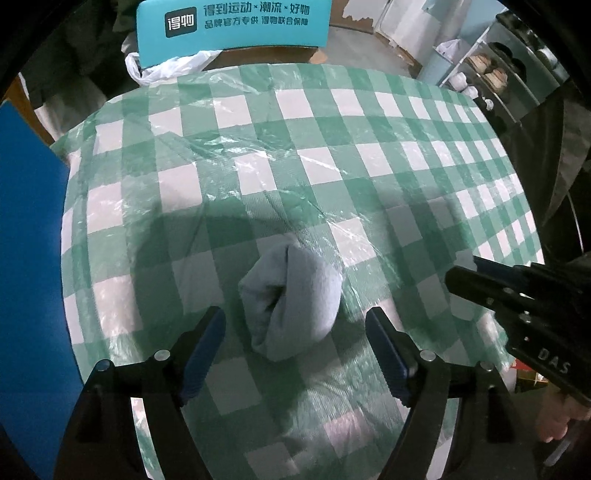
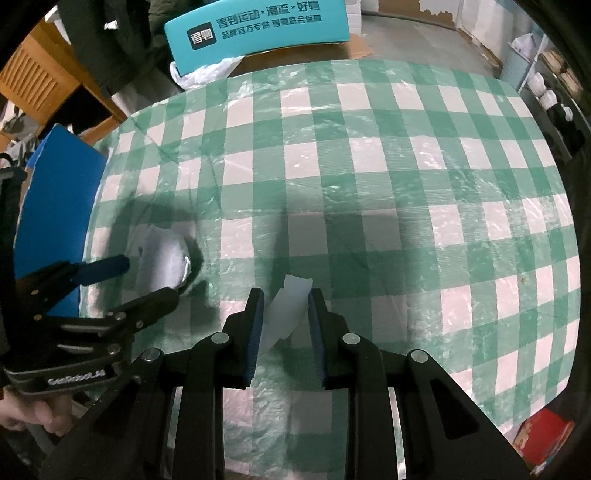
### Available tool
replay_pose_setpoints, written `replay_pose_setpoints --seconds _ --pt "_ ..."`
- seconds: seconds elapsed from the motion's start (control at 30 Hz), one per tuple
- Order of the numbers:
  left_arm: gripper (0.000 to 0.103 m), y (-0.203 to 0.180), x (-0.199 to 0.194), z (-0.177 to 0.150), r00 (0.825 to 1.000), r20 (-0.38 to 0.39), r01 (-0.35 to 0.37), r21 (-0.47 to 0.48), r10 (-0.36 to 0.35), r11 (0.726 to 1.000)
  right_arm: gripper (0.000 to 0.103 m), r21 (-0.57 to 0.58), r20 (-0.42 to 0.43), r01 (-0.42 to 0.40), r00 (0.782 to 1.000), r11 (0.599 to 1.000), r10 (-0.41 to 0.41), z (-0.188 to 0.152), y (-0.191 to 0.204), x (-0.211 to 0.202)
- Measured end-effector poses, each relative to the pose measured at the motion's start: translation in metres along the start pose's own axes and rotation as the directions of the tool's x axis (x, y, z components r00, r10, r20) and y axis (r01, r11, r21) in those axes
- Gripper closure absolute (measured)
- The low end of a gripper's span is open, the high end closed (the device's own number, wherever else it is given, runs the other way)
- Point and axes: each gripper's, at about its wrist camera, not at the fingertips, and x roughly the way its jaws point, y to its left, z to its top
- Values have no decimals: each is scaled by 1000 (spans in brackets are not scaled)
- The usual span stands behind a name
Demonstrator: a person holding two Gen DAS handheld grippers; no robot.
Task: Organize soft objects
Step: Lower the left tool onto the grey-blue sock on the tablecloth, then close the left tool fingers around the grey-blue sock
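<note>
A rolled grey sock bundle (image 1: 291, 299) lies on the green-and-white checked tablecloth (image 1: 332, 147). My left gripper (image 1: 295, 321) is open, its blue-padded fingers on either side of the bundle's near end, apart from it. The bundle also shows in the right wrist view (image 2: 162, 258), between the left gripper's fingers (image 2: 107, 267). My right gripper (image 2: 284, 306) is shut on a small pale translucent plastic-like strip (image 2: 286, 314) held above the cloth. The right gripper shows at the right edge of the left wrist view (image 1: 517, 295).
A thin clear plastic film covers the tablecloth (image 2: 369, 184). A teal box with printed Chinese text (image 1: 232, 26) stands past the table's far edge, with a white plastic bag (image 1: 166, 66) beside it. A blue panel (image 1: 29, 258) stands at the left. Shelving (image 1: 491, 74) stands far right.
</note>
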Motion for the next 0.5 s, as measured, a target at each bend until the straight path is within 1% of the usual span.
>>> replay_pose_setpoints --seconds 0.2,0.37,0.4,0.43,0.5 --pt "24 -1 12 5 1000 -17 -20 1 20 1000 81 15 -4 -7 1000 1000 7 4 -8 2" --pt "25 -5 14 6 999 -1 -44 30 44 999 81 18 -8 -10 1000 1000 10 5 -9 6" --pt "30 -7 14 7 999 4 -54 37 53 998 81 19 -9 -11 1000 1000 11 5 -9 6" --pt "38 -9 14 6 997 11 -74 51 73 996 81 19 -9 -10 1000 1000 10 5 -9 6" --pt "46 -12 14 5 995 19 -102 77 101 992 81 19 -10 -11 1000 1000 11 5 -9 7"
